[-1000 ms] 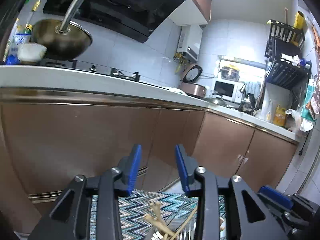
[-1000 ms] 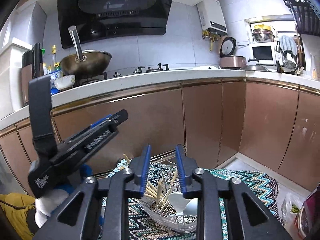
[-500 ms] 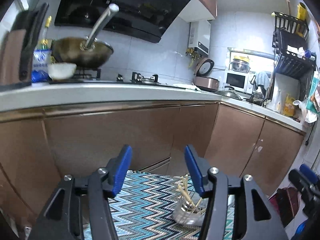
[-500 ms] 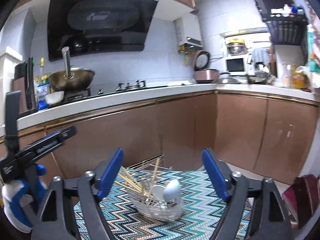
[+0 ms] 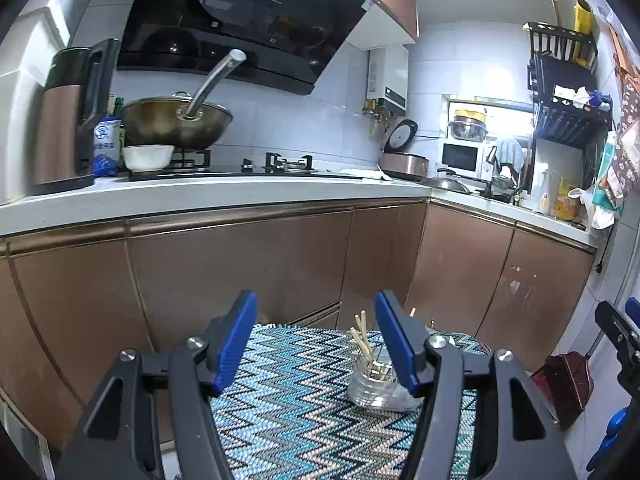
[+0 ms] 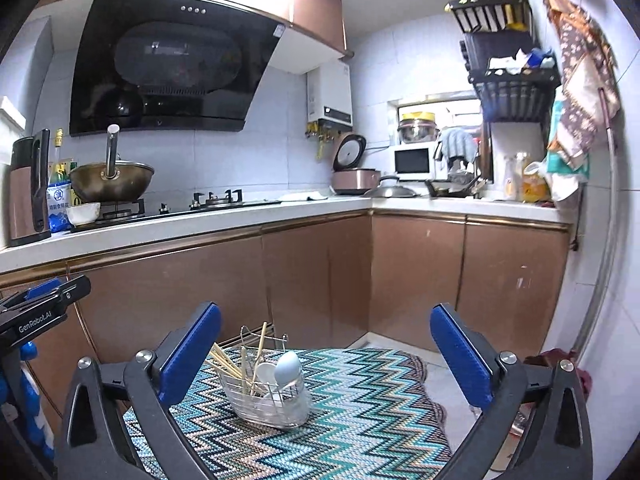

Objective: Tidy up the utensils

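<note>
Currently both grippers, left (image 5: 316, 340) and right (image 6: 326, 352), have empty jaws apart and opening, while the basket (image 6: 266, 400) with chopsticks (image 6: 224, 360) and spoons (image 6: 286, 368) sits on the mat (image 6: 360, 408).

Teal zigzag mat (image 6: 360, 412); copper-brown cabinets (image 6: 416, 276).

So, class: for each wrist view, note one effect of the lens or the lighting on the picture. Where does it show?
Left wrist view: the countertop edge bows into a curve and the corners go black, which is fisheye distortion; the window is blown out. Right wrist view: the range hood glass mirrors the room, and the wire basket stays sharp on the zigzag mat.
</note>
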The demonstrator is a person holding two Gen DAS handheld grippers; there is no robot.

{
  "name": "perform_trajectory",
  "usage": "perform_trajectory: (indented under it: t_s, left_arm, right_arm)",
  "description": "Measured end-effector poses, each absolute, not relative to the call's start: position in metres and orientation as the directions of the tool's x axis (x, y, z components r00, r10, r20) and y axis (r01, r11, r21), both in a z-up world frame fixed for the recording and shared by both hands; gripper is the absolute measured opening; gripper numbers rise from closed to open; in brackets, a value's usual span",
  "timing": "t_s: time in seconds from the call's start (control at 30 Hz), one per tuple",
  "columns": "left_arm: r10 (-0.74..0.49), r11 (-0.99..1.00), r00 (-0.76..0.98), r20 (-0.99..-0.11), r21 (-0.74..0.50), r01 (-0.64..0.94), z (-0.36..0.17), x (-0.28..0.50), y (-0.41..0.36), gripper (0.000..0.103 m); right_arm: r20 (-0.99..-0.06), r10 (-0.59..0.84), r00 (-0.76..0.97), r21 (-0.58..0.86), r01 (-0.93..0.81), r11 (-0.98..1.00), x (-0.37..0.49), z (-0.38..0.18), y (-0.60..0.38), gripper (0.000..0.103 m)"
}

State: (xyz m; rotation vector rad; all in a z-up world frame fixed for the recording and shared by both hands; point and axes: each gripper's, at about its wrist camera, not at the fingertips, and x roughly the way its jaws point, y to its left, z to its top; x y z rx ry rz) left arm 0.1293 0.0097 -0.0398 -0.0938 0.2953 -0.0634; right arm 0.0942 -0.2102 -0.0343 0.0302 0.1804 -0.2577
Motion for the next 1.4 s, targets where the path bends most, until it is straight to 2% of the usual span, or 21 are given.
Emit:
perform_trajectory:
  t_s: [0.13,0.33,1.4]
  left_arm:
    - [-0.044,0.997,0.959,-0.280,-0.080,0.023,-0.035,0.113,0.015,0.068]
    - [0.016,0.998,0.964,-0.265,-0.055,-0.032,-0.028,0.090,0.022,0.073]
    - [-0.003,1.000,0.987,-0.161,-0.020,0.000,-0.006,0.031,0.026,0.074]
  right_arm:
    - [-0.168,-0.259,0.951,0.005,0.264,0.965,0.076,-0.032,-0.206,0.103]
    - [-0.160,-0.259,0.953,0.002,0.262,0.965,0.058,-0.029,-0.201,0.103]
    - [-0.107,-0.251,0.962,-0.023,0.249,0.968,0.014,-0.015,-0.176,0.103]
